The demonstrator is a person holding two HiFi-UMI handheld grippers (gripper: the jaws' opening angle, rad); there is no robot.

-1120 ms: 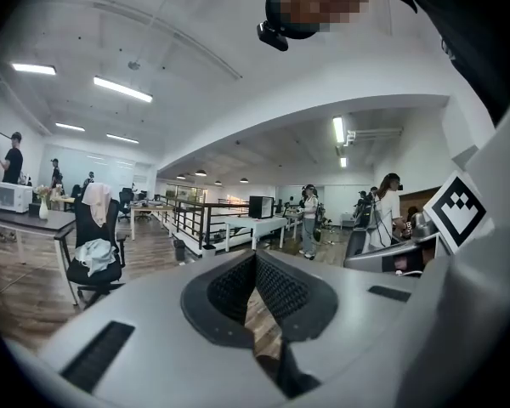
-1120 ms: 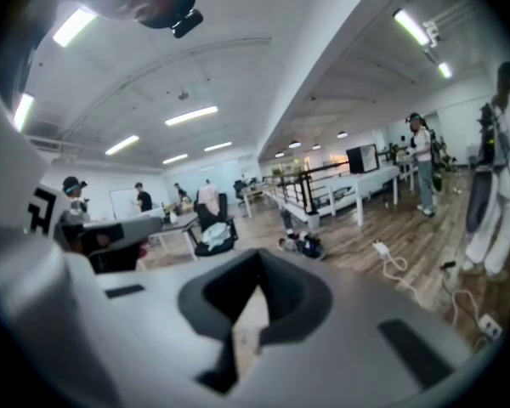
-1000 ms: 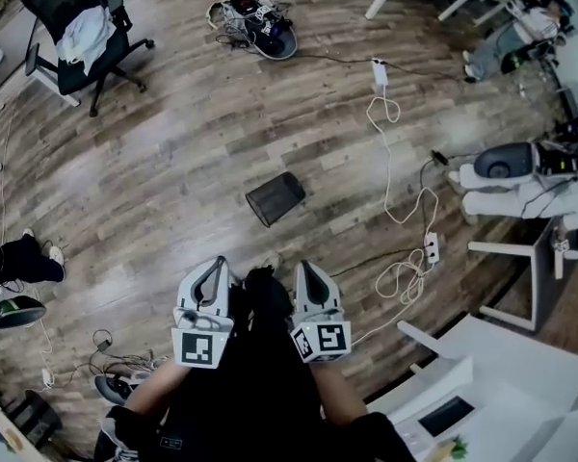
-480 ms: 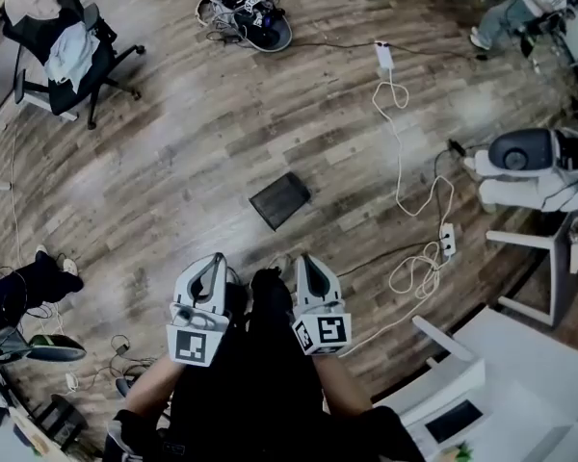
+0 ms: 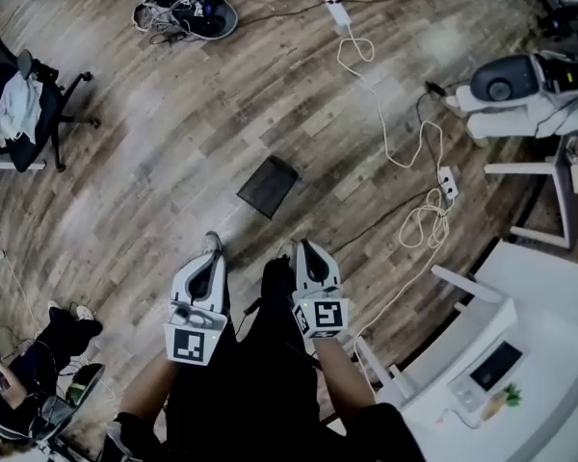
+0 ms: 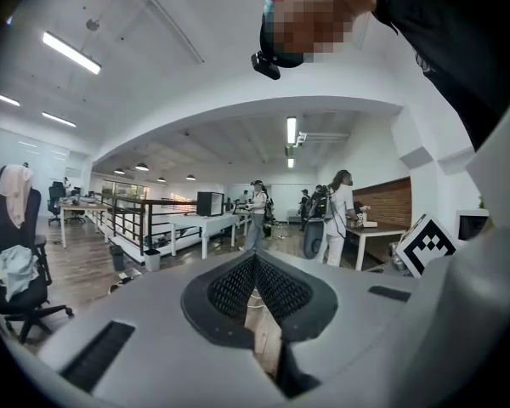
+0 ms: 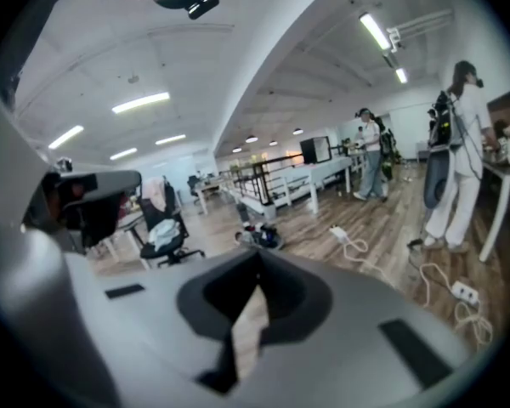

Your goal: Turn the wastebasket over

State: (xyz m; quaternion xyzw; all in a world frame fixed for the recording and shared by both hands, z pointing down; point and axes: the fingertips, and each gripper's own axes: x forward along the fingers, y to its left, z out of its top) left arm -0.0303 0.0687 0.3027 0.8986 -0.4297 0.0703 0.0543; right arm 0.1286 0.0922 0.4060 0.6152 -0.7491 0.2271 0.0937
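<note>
The dark wastebasket [image 5: 268, 186] lies on its side on the wood-plank floor [image 5: 154, 191], well apart from both grippers and at about 12 o'clock from them in the head view. Nothing touches it.

The left gripper [image 5: 212, 245] and the right gripper [image 5: 303, 248] are held side by side low in that view, both pointing up the picture toward the wastebasket, with the person's dark-clothed legs between and beneath them. In the left gripper view the left gripper's [image 6: 255, 260] ribbed pads are pressed together at the tips, with only floor showing through the narrow wedge behind them (nothing is pinched). The right gripper's [image 7: 257, 280] jaws are likewise pressed together and empty.

From the wastebasket, a black office chair [image 5: 24, 104] draped with pale cloth stands at 10 o'clock. A tangle of cables in a round dish [image 5: 188, 12] sits at 11 o'clock. A white cable [image 5: 405, 152] snakes down from 1 o'clock to a power strip [image 5: 448, 181] at 3 o'clock. A white desk [image 5: 530, 354] fills the corner at 4 o'clock.
</note>
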